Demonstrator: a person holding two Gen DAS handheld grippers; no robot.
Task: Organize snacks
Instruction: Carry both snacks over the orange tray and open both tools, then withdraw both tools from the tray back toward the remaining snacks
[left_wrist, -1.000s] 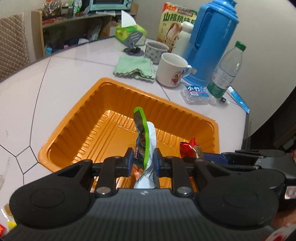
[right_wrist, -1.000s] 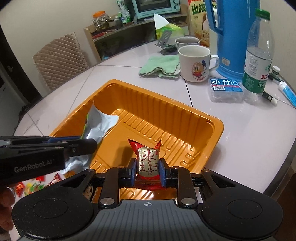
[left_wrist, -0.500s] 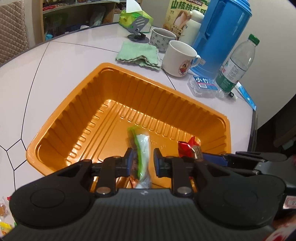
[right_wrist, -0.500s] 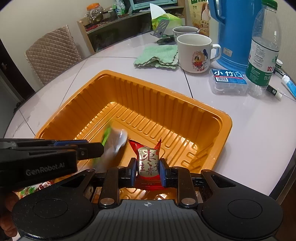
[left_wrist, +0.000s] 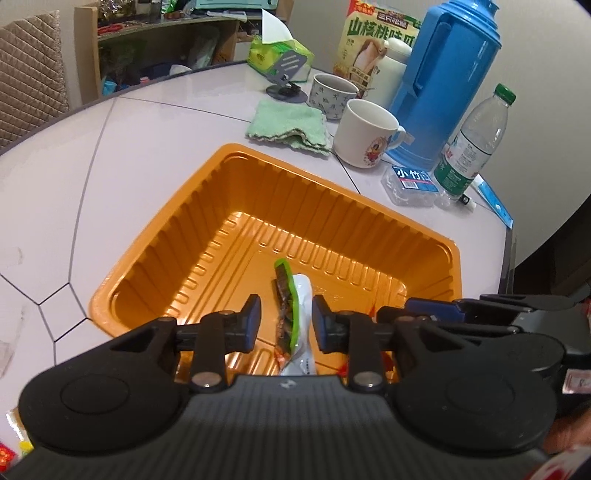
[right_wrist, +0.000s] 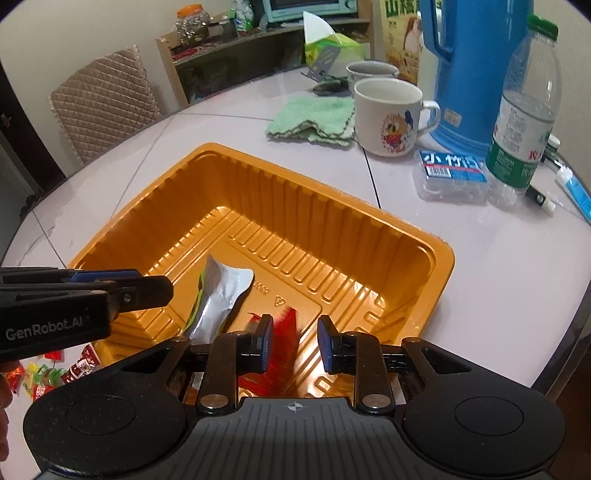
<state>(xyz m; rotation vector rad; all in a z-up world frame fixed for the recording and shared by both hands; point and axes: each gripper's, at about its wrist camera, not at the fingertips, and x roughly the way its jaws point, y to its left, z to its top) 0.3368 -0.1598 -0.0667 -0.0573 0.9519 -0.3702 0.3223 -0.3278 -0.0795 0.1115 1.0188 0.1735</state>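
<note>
Both claws hang over the near end of the orange tray (right_wrist: 369, 229), and both are spread apart with nothing gripped. The left claw (left_wrist: 286, 323) has its pads wide; the green-and-white snack packet (left_wrist: 295, 325) sits between them, apparently touching neither. From the right wrist view that same packet (right_wrist: 218, 299) lies on the tray floor, silver back up, near the left corner. The right claw (right_wrist: 295, 343) is just as open, and the red snack packet (right_wrist: 280, 343) shows as a blur between its pads, low in the tray; whether it is resting on the floor, I cannot tell. More small wrapped snacks (right_wrist: 40, 376) lie on the tabletop (right_wrist: 498, 277) outside the tray's near left edge. Beyond the tray stand a white mug (right_wrist: 388, 114), a folded green cloth (right_wrist: 314, 120), a blue flask (right_wrist: 480, 70) and a water bottle (right_wrist: 524, 122).
</note>
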